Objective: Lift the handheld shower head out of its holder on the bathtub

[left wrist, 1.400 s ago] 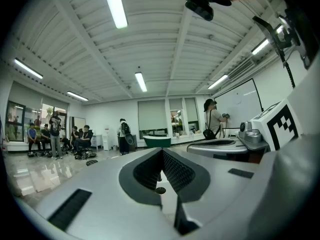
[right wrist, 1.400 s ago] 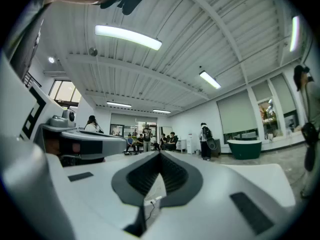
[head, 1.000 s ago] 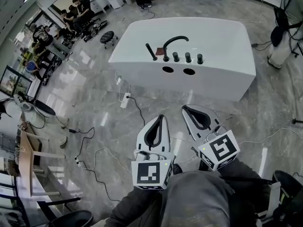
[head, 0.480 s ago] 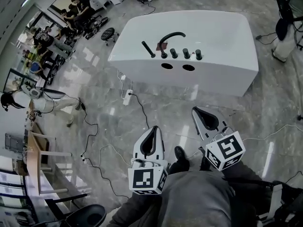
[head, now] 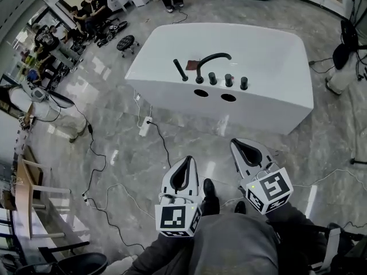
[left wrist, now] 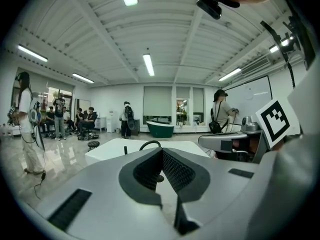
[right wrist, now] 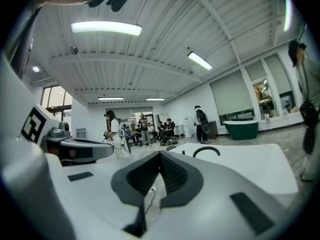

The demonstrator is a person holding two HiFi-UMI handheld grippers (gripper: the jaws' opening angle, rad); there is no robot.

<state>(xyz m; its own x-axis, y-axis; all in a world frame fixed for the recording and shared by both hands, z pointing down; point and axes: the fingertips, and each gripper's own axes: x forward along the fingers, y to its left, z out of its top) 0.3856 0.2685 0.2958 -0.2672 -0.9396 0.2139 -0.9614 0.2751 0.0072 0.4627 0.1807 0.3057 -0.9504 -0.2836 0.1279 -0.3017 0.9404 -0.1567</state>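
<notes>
**Short of the tub, nothing gripped yet**

We stand well apart from the bathtub (head: 275, 44), so we judge the approach is the step in hand. Our left tool (head: 188, 160) and right tool (head: 235, 143) both have their jaws pressed together, empty. Next we must close in, spread one tool and pinch the shower head (head: 180, 70). It is a slim black wand, tilted in its holder on the tub's near rim, left of the curved spout (head: 213, 58).

The handheld shower head (head: 180, 70) — a slim black wand — sits in its holder (head: 184, 79) on the white bathtub's (head: 269, 110) near ledge, left of centre, its top leaning left.
</notes>
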